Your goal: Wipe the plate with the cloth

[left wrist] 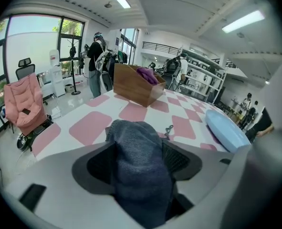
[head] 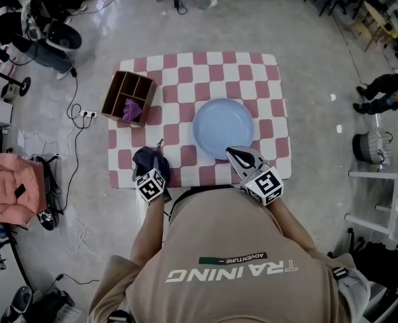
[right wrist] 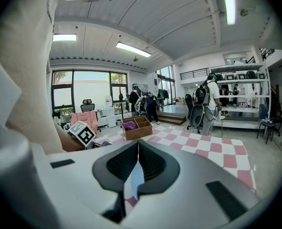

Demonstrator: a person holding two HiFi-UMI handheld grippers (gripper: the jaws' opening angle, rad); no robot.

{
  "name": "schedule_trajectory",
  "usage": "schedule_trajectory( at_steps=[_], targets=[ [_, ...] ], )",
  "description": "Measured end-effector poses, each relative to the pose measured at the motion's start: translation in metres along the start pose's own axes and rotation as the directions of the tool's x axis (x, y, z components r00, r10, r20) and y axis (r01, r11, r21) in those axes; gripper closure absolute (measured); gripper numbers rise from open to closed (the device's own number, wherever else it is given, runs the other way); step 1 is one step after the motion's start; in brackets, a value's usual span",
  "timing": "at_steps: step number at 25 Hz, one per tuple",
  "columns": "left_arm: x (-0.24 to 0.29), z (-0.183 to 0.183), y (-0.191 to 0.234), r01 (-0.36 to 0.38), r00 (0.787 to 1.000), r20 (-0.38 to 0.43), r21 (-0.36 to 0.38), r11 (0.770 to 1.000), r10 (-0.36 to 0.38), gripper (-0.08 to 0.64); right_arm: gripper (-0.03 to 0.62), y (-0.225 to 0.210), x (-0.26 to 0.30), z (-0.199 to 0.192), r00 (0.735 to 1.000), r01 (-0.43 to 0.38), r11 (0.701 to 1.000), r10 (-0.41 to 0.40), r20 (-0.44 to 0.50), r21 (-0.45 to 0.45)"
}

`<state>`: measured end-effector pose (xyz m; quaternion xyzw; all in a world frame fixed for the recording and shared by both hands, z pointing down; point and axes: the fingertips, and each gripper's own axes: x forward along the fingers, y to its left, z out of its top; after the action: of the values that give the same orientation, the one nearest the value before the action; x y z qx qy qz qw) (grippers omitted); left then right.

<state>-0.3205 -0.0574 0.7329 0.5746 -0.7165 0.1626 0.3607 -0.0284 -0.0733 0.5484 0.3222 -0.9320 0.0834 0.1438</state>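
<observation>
Cloth: I am finding the dark blue cloth (left wrist: 141, 171) bunched in a ridge at the near left edge of the table (head: 185, 69). Its long axis is running along the line of the fingers.

Left gripper: the left gripper (left wrist: 137, 141) is tilting down over the cloth with its fingers spread wide and the ridge lying between them. Ribbed pads are showing on both sides, so I am judging that no pinch is on yet.

Right gripper: the right gripper (head: 239, 156) is sitting at the plate's near rim with its fingers pressed together at the tips. I am making out nothing pinched there.

Plate: the light blue plate (head: 223, 128) is lying flat, right of the table's middle and apart from the cloth.

Deciding relation: from the left fingers the plate is lying ahead and to the right. The right gripper is the nearer to it, but the cloth is on the left side, so I am expecting a close on the ridge and then a carry across.

View differences: only the left gripper view is showing the cloth sitting between the pads, since the head view is hiding those fingers under it. The right gripper view is adding a sliver of plate blue behind its closed tips — I am reading that as the plate beneath, not a grip.

Bystanding item: a wooden box (head: 128, 93) is standing at the far left, clear of the route.
</observation>
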Motion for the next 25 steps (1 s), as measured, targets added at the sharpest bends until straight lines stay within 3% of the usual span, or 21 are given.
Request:
schedule_trajectory(
  at_steps=[9,12,14,20,25],
  targets=[
    [0.000,0.001,0.000,0.017,1.000,-0.012,0.026,1.000,-0.017,0.263,0.574,-0.002,-0.008,-0.004,1.000,0.024,1.000,-0.024,0.007,0.012],
    [0.000,0.002,-0.008,0.055,0.998,-0.024,0.075,0.996,-0.053,0.348,0.574,-0.003,-0.009,-0.005,1.000,0.030,0.999,-0.030,0.008,0.014],
    [-0.001,0.004,-0.016,0.081,0.997,-0.025,0.138,0.987,-0.079,0.428,0.574,-0.002,-0.009,-0.005,0.999,0.032,0.999,-0.032,0.009,0.015],
    [-0.013,0.021,-0.038,0.150,0.986,0.036,0.197,0.969,-0.160,0.446,0.574,-0.002,-0.012,-0.006,0.999,0.042,0.999,-0.043,0.009,0.010],
    [-0.029,0.051,-0.071,0.223,0.962,0.096,0.261,0.939,-0.255,0.448,0.574,-0.008,-0.018,-0.009,0.997,0.074,0.997,-0.075,0.014,0.020]
  ],
)
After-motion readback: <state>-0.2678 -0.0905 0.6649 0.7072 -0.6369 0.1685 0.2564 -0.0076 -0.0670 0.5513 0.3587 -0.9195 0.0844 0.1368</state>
